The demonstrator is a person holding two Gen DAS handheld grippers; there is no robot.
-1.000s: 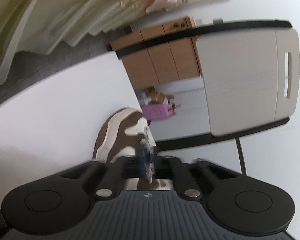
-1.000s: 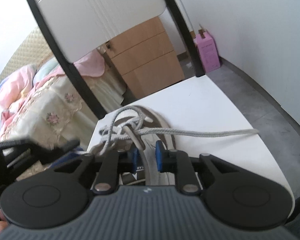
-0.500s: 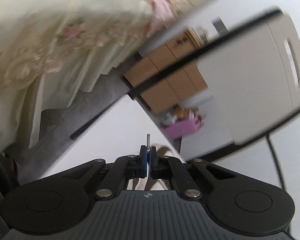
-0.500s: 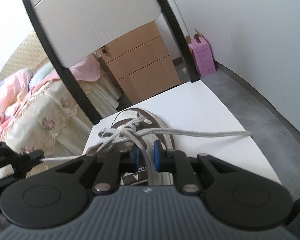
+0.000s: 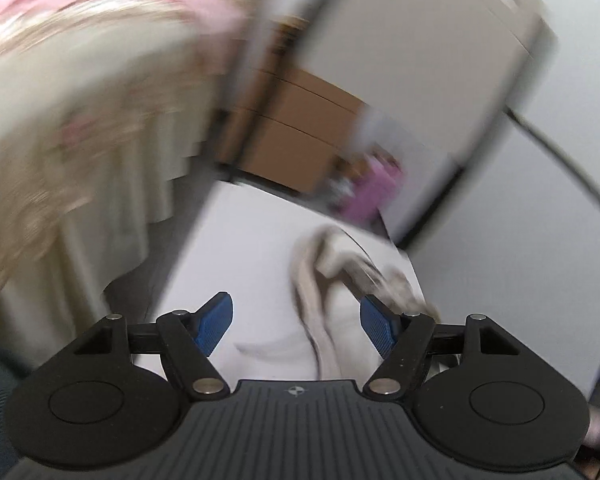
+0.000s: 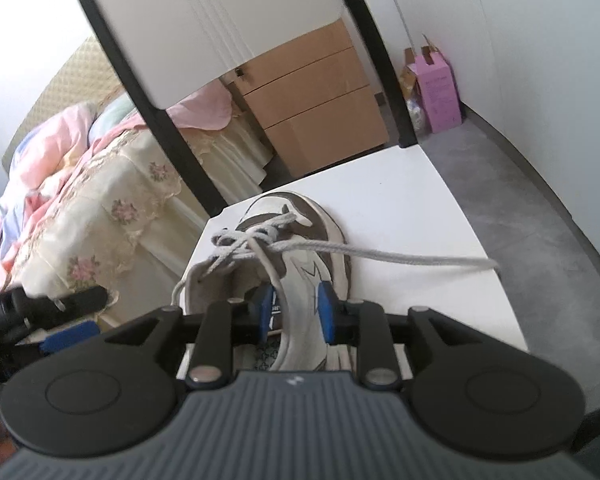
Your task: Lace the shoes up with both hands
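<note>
Right gripper (image 6: 294, 310), low centre of its view: jaws opening, a loop of grey woven shoelace (image 6: 380, 255) between the pads, no longer pinched. Left gripper (image 5: 296, 322): jaws opening wide, nothing held. The brown-and-cream sneaker (image 6: 300, 248) sits mid-frame on the white tabletop (image 6: 420, 216); one lace end trails right, off the edge. Probably regrasp that free end next and keep the cross snug. Behind: black-framed white chair (image 6: 204, 32), wooden drawer unit (image 6: 316, 104), pink carton (image 6: 440, 88), floral bedspread (image 6: 100, 200) at left; chair legs crowd the far side.
</note>
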